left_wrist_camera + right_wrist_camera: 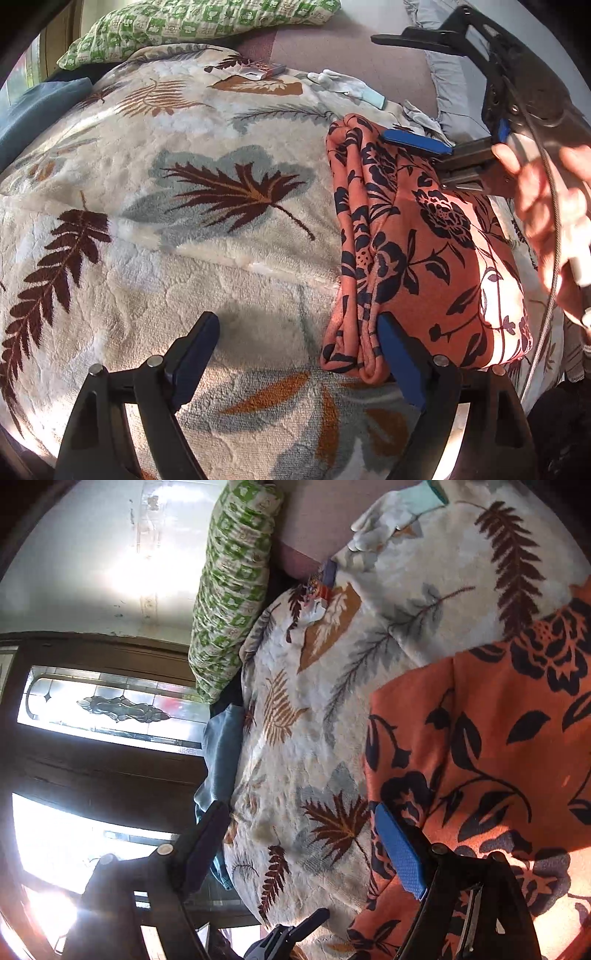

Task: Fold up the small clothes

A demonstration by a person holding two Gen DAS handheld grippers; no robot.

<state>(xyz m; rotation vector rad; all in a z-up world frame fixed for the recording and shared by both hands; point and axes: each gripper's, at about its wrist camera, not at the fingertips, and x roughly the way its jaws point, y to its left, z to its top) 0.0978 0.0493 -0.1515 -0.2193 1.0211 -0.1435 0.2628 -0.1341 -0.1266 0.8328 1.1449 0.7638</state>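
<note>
A: Two grippers, one garment. Item one, nearest: left gripper (299, 354), fingers spread wide, nothing between them. The right-hand blue pad touches the near corner of the folded orange floral cloth (417, 236); the other pad hangs over bare blanket (147, 221).

B: Risk there?

A: Judged, not seen: that pad sits against the stacked fold edges. A sideways nudge could push the layers apart or drag the corner out of square. The plush blanket gives underfoot, so a press may sink and wrinkle the fold.

B: Item two?

A: The cloth itself, lying on the blanket-covered bed, folded into a thick strip with several layers showing along its left edge. Sunlight falls on its right part.

B: Item three?

A: Right gripper (413, 88), held by the person's hand (546, 206), at the far end of the cloth. Fingers parted: one blue pad lies on or just above the cloth's far corner, the other black finger is raised well clear. In its own view the right gripper (303, 845) is likewise agape, one pad over cloth (480, 746), one over open air beside the bed.

B: Risk?

A: If it closes from here it may catch only the top layer, and lifting would peel the fold open. Uneven pulls from the two ends would skew the strip.

B: Farther back?

A: White gloves (332, 79), a small packet (260, 71), a green checked pillow (192, 26). Well apart from the cloth; little hazard unless the cloth is swept that way.
</note>
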